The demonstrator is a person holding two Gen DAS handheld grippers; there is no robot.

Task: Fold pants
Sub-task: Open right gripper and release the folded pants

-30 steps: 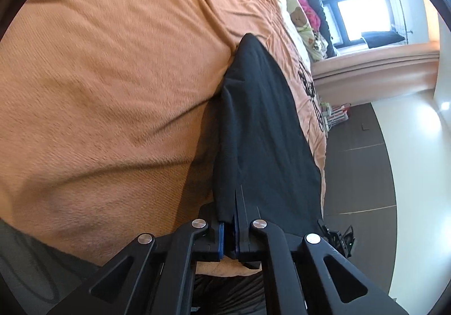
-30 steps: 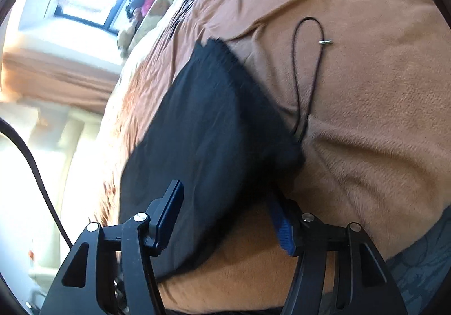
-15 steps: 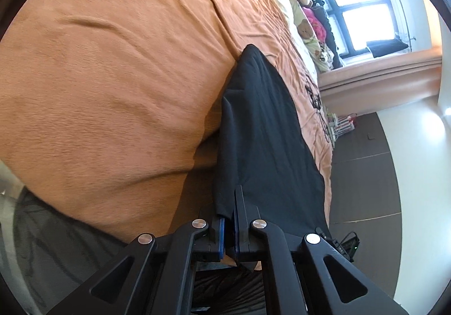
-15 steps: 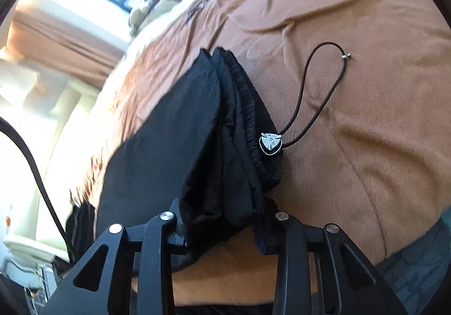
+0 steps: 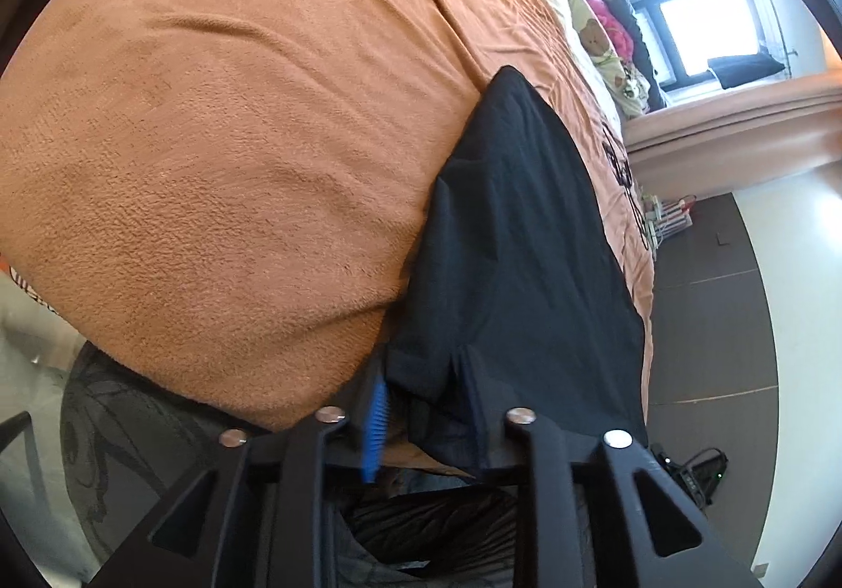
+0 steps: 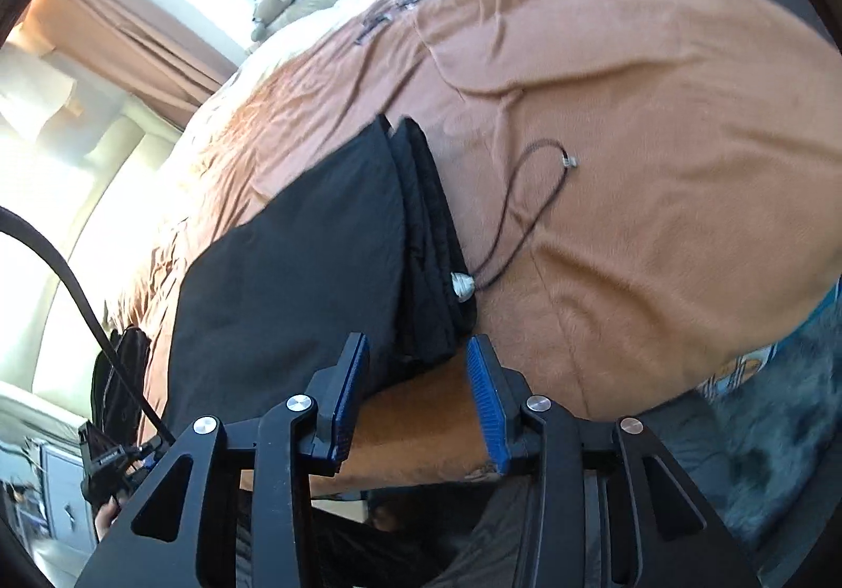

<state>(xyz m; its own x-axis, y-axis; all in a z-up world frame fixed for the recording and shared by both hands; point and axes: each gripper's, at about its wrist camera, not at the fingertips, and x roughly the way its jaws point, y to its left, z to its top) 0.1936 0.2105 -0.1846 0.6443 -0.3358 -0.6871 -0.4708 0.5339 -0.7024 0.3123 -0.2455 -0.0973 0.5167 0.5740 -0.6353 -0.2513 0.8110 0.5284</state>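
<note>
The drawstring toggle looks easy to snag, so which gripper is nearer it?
Right. The right gripper sits open just below the waistband end where the toggle lies. The left gripper is open at the pants hem, with no toggle in its view.

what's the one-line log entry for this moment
task: fold pants | left hand-held gripper: open | right hand-held gripper: open | black pants: folded on orange blanket

We see black pants on a plain orange-brown fleece blanket, black print marks along its 2 o'clock edge. Pants drawstring is black, silver tips. Left gripper and right gripper are black with blue ribbed pads. Floor at 3 o'clock is dark grey, wall white. Curtains are tan.
</note>
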